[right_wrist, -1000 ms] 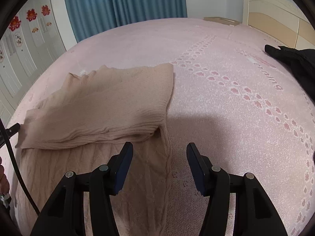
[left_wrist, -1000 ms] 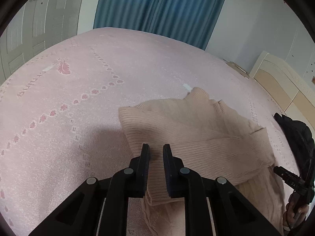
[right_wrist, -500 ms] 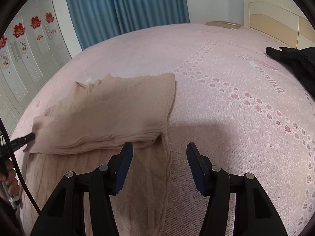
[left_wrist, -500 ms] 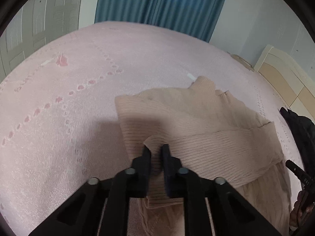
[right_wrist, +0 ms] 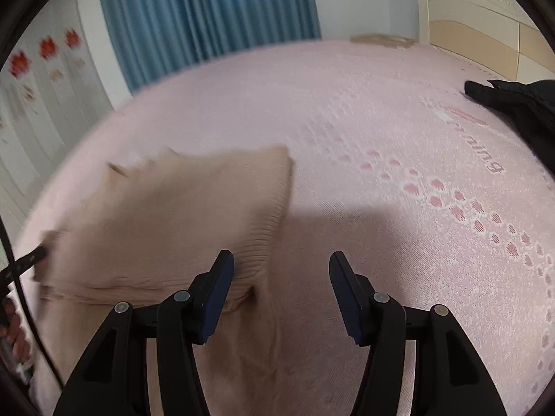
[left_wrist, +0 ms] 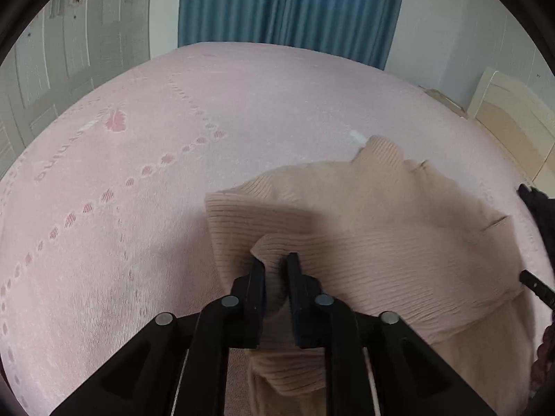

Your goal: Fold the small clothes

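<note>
Beige ribbed sweater (left_wrist: 381,242) — pink paw-print bedspread (left_wrist: 138,138)

Left gripper (left_wrist: 275,268) fingers cover the pinched sweater (left_wrist: 364,235) fold; how much knit sits between them can't be told. Sweater's lower hem runs off the bottom edge in both views, its far edge smeared by blur. Black garment (right_wrist: 520,104) cut off at right frame edge, kind unclear.
</note>
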Available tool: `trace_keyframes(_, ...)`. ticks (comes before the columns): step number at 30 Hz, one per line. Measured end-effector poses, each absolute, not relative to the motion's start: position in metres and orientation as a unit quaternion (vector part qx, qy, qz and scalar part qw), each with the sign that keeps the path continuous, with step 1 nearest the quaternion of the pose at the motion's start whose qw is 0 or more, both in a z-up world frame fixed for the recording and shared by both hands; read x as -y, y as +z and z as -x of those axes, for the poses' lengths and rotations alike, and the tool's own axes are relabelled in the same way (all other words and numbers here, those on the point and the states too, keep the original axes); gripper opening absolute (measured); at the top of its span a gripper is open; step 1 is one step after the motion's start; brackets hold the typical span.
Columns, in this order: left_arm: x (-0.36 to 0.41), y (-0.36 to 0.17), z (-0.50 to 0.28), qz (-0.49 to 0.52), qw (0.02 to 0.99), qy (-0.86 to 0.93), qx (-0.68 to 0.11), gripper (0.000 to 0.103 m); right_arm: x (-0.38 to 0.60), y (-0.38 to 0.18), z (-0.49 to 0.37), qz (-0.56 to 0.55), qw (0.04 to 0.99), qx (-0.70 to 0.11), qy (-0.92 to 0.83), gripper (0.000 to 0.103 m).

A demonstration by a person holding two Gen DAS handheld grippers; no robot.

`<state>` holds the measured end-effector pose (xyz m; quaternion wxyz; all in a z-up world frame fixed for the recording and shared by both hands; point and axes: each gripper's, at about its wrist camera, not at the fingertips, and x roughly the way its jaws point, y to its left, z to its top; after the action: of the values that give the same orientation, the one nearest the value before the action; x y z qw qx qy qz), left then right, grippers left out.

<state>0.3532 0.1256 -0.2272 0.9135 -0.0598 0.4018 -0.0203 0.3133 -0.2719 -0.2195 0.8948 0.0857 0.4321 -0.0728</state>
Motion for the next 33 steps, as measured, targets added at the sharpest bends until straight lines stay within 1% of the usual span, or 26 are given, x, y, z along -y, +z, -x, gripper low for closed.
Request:
trace_keyframes(1,-0.127,-0.225,-0.349,0.060,0.917,-0.020,-0.393,0.029,0.272,-0.227,-0.319,-0.087,0.886,-0.449,-0.073,0.056)
trace_keyframes(3,-0.129,-0.219,-0.346,0.067,0.914,-0.020,-0.399,0.040,0.275,-0.226,-0.319,-0.096,0.886,-0.449,-0.072,0.056)
trace_keyframes(4,-0.131,-0.216,-0.344,0.072,0.914,-0.017,-0.400,0.042,0.276,-0.221,-0.316,-0.097,0.888,-0.444,-0.072,0.056)
trace_keyframes(9,-0.132,-0.207,-0.318,0.089,0.907,-0.014,-0.410,0.043,0.278,-0.189,-0.286,-0.090,0.903,-0.417,-0.055,0.056)
trace_keyframes(14,-0.119,-0.192,-0.263,0.087,0.906,-0.029,-0.414,0.043,0.281,-0.157,-0.239,-0.101,0.907,-0.402,-0.068,0.056)
trace_keyframes(17,-0.118,-0.181,-0.229,0.106,0.902,-0.047,-0.416,0.042,0.275,-0.137,-0.208,-0.100,0.907,-0.407,-0.041,0.054)
trace_keyframes(22,-0.119,-0.156,-0.169,0.106,0.903,-0.041,-0.414,0.042,0.252,-0.103,-0.149,-0.041,0.922,-0.383,-0.045,0.053)
trace_keyframes(28,-0.128,-0.140,-0.122,0.123,0.896,-0.040,-0.426,0.043,0.233,-0.091,-0.102,-0.012,0.913,-0.407,-0.021,0.053)
trace_keyframes(31,-0.129,-0.135,-0.102,0.117,0.895,-0.039,-0.429,0.043,0.229,-0.089,-0.082,-0.016,0.912,-0.410,-0.015,0.053)
trace_keyframes(33,-0.128,-0.134,-0.092,0.111,0.893,-0.041,-0.434,0.046,0.228,-0.086,-0.070,-0.017,0.914,-0.406,-0.012,0.053)
